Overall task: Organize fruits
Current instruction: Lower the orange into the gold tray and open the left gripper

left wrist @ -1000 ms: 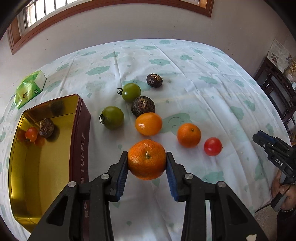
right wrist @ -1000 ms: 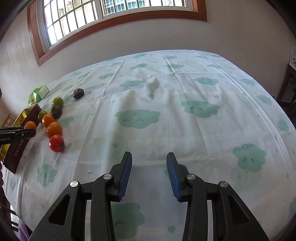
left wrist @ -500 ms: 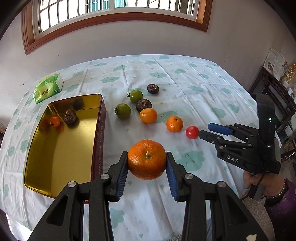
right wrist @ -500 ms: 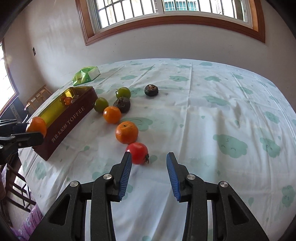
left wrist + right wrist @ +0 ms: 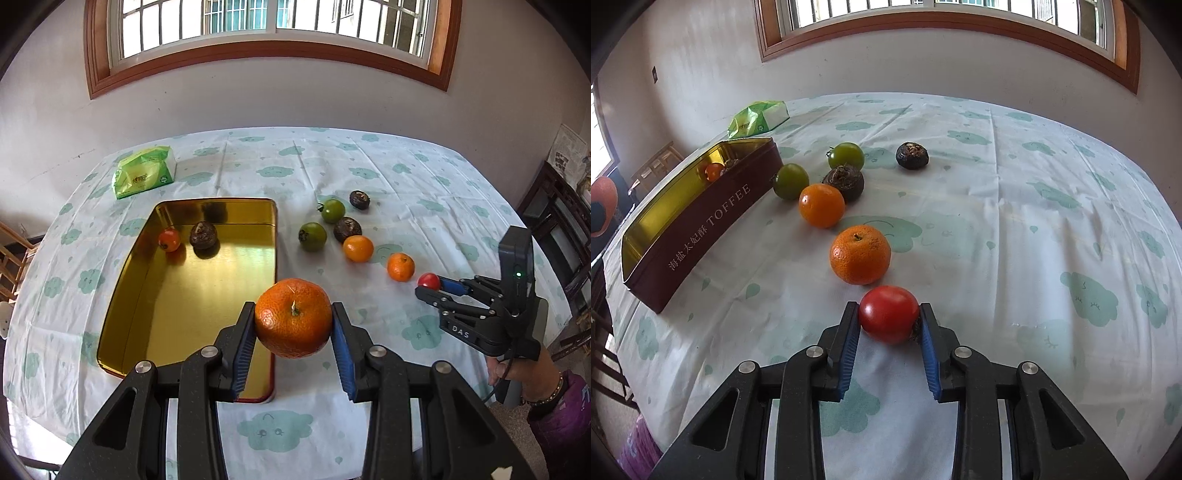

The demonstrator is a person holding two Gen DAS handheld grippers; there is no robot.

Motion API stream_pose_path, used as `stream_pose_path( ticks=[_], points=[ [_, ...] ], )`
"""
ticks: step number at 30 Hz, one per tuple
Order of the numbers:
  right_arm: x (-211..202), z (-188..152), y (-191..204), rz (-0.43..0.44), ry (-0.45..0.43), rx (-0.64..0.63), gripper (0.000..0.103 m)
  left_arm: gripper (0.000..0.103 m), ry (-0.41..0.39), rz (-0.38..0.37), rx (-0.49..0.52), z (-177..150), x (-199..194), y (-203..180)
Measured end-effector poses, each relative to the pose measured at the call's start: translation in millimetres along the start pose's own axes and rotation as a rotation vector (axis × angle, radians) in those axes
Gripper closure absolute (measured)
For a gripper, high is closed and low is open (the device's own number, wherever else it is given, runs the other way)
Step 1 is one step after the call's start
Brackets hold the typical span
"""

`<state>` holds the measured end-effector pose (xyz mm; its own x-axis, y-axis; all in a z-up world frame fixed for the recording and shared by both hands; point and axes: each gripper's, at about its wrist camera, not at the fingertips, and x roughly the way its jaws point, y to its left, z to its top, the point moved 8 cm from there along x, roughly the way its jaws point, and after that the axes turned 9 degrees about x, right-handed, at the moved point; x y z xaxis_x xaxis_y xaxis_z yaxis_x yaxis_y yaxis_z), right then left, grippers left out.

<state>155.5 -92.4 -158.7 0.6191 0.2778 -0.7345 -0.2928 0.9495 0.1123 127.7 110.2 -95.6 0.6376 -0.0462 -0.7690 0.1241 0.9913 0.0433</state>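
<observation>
Grippers each hold fruit: the left gripper [image 5: 293, 325] clamps a large orange [image 5: 293, 317] above the near rim of the gold tin [image 5: 184, 295]; the right gripper [image 5: 888, 325] pinches a red tomato [image 5: 888, 312] resting on the tablecloth [image 5: 1015, 221]. Loading seems midway. Next, likely lowering the orange into the tin and lifting the tomato.

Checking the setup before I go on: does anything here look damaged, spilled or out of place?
Nothing stands out. The loose fruit lies intact on the tablecloth, the gold tin sits flat, and the tissue pack lies apart behind it.
</observation>
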Motion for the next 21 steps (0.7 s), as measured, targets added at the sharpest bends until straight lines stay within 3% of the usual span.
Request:
stream_pose_path(
  ticks=[10,21],
  points=[
    [-4.8,4.9,-12.0,-0.009,-0.057,0.072,0.071,0.067,0.063,0.116,-0.053,-11.4,42.4,91.4],
    [-8.7,5.5,-15.1,-0.010,-0.084,0.092,0.071,0.067,0.138,0.168,-0.049,-2.1,95.6,131.5]
  ],
)
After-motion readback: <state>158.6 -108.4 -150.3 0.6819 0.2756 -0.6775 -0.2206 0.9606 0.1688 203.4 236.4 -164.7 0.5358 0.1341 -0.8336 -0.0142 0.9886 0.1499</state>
